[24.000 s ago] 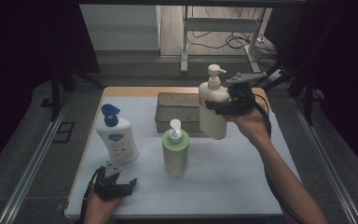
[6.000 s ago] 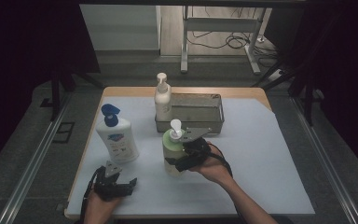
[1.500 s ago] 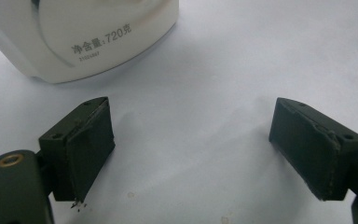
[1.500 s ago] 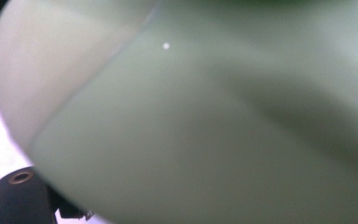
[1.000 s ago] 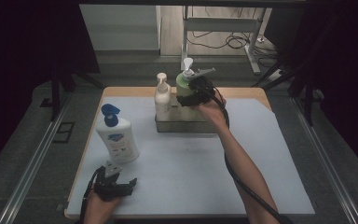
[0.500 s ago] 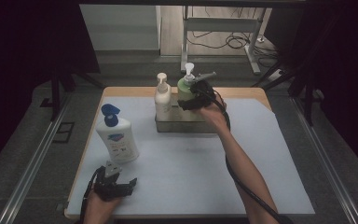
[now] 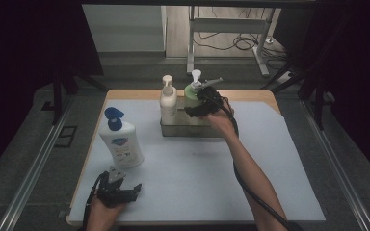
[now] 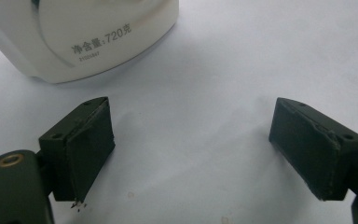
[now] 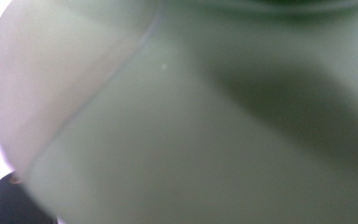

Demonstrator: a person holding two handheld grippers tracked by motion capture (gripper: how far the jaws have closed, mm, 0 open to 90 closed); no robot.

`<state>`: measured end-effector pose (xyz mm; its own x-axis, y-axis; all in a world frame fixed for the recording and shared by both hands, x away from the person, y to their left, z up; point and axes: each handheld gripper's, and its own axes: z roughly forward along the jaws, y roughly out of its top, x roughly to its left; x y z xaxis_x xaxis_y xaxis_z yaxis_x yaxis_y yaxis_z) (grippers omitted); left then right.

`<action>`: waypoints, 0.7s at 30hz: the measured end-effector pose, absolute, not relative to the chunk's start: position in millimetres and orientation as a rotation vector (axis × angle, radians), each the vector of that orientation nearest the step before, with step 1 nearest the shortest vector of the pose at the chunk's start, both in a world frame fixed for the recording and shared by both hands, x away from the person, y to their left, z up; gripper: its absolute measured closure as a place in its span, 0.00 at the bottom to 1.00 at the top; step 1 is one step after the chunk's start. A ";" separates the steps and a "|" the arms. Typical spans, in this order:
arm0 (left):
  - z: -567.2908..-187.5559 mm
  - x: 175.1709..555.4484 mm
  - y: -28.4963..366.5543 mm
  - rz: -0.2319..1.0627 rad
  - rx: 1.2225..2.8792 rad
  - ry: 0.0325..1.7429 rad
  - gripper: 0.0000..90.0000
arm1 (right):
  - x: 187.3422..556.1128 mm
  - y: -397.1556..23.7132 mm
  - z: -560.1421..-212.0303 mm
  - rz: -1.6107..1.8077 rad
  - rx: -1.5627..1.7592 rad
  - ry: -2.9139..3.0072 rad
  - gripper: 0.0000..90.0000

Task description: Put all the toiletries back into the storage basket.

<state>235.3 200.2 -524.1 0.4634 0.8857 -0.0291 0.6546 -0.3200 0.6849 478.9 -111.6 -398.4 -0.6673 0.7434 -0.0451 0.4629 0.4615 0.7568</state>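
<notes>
My right gripper (image 7: 196,105) is shut on a green pump bottle (image 7: 191,96) and holds it upright in the grey metal tray (image 7: 191,130) at the back of the mat. Very close in the right gripper view, the green bottle (image 9: 214,130) is a blur. A cream pump bottle (image 7: 167,99) stands in the same tray just left of it. Near the front left edge my left gripper (image 7: 118,190) rests open on the mat, its pads (image 8: 89,140) wide apart with nothing between them. A white bottle with a blue cap (image 7: 120,139) stands just behind it, its base (image 8: 84,37) showing in the left gripper view.
A white mat (image 7: 188,168) covers the wooden table (image 7: 250,95). Dark floor and metal rails (image 7: 33,168) flank the table. A metal stand and cables (image 7: 226,33) lie beyond the far edge.
The right gripper has lowered the green bottle a little into the tray beside the cream bottle. The left gripper has stayed still.
</notes>
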 end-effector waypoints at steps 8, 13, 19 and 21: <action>-524.1 235.3 200.2 0.471 2.081 1.276 0.15 | 479.3 -111.3 -405.4 1.036 1.024 2.364 0.14; -524.1 235.2 200.1 0.472 2.081 1.277 0.15 | 479.2 -109.9 -410.8 1.027 1.027 2.373 0.14; -524.1 235.2 200.2 0.471 2.081 1.276 0.15 | 479.9 -109.3 -415.8 1.022 1.040 2.382 0.14; -524.1 235.2 200.1 0.470 2.079 1.277 0.15 | 480.3 -110.2 -418.0 1.015 1.043 2.390 0.14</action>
<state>235.2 200.1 -524.1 0.4626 0.8861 -0.0303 0.6554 -0.3188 0.6847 480.3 -110.2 -418.0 -0.6717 0.7404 -0.0256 0.4958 0.4749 0.7271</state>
